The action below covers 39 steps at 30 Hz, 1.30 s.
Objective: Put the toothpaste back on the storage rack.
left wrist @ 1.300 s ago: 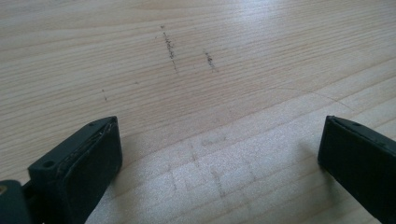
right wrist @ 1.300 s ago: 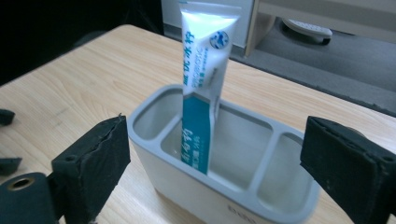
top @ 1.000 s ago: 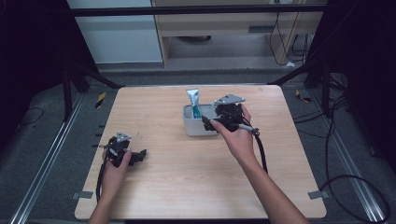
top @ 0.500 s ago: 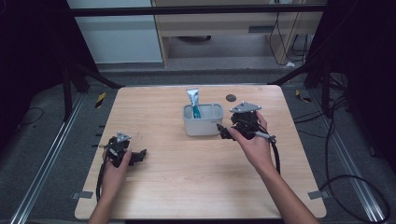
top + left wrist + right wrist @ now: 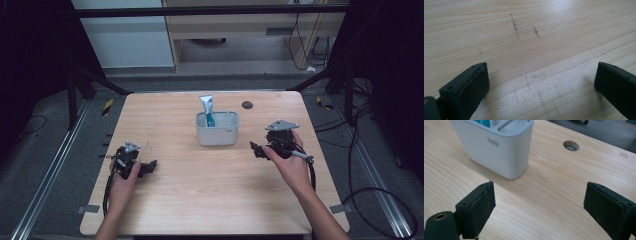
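Both grippers (image 5: pixel 150 166) (image 5: pixel 256 150) empty, jaws spread. Risk: tube (image 5: pixel 207 108) stands tall in light holder (image 5: pixel 217 135); careless right sweep tips holder.

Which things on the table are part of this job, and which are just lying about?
In the job:
- toothpaste tube, standing in the container
- white container
- right gripper, open, nothing between its jaws, beside the container

Lying about:
- left gripper, open over bare wood, apart from the container
- round hole in the table
- pencil marks on the wood
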{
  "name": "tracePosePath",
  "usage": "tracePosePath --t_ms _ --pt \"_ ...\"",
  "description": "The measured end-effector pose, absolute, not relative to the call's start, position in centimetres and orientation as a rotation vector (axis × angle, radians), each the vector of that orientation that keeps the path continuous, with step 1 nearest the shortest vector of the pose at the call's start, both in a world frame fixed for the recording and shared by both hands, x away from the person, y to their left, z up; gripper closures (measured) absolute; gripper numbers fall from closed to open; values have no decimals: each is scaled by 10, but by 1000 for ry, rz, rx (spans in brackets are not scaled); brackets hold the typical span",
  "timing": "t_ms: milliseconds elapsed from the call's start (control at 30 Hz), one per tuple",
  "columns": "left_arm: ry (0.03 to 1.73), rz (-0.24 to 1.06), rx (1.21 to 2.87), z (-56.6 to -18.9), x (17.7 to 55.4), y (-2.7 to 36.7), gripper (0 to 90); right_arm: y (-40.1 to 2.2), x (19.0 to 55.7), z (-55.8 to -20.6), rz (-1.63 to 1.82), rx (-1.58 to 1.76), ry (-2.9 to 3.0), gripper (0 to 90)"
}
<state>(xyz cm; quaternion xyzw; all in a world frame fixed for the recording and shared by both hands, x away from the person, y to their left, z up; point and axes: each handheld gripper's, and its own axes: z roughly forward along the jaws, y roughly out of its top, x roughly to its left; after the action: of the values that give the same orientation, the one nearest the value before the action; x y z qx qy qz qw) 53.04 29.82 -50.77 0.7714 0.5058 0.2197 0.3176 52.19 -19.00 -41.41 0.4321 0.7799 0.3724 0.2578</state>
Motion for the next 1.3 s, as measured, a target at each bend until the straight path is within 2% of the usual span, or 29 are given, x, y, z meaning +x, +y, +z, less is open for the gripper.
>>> tracePosePath --t_ms 233,1300 --pt "1331 578 2030 -508 530 298 0 -209 517 -431 955 1190 2124 192" --pt "1331 578 2030 -508 530 298 0 -248 515 -499 947 1381 2151 191"
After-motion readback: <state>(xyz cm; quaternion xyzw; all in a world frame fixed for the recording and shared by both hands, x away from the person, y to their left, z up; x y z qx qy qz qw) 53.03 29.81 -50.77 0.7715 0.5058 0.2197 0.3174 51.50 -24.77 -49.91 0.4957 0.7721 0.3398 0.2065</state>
